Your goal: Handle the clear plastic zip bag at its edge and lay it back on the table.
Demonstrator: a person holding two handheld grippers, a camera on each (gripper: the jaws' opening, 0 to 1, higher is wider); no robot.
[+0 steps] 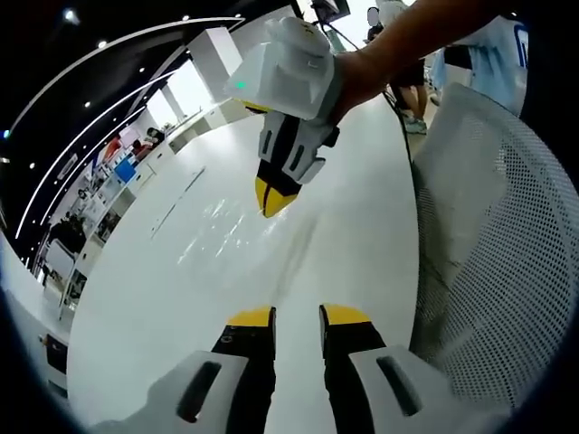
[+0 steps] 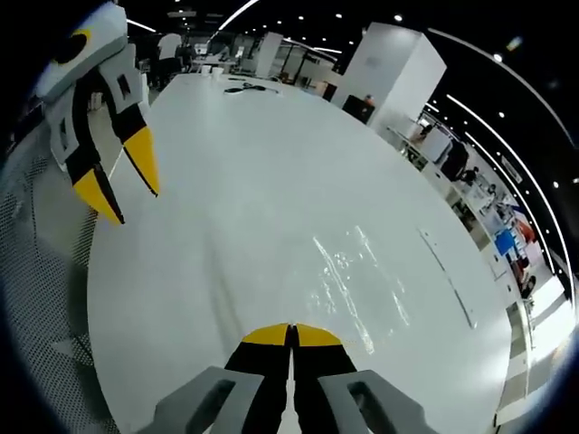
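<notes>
Yellow-tipped right hand-held gripper (image 2: 291, 336) closed, left (image 1: 297, 316) parted

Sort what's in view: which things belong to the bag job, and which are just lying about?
Job:
bag, lying flat on the table
left claw, open
right claw, shut, empty

Lying about:
mesh chair beside the table
dark items at the table's far end

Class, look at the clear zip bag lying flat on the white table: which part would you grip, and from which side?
Grip a thin outer edge of the clear zip bag. It lies flat on the white table, so come in low from the side nearest the right gripper and close the jaws over that edge.
</notes>
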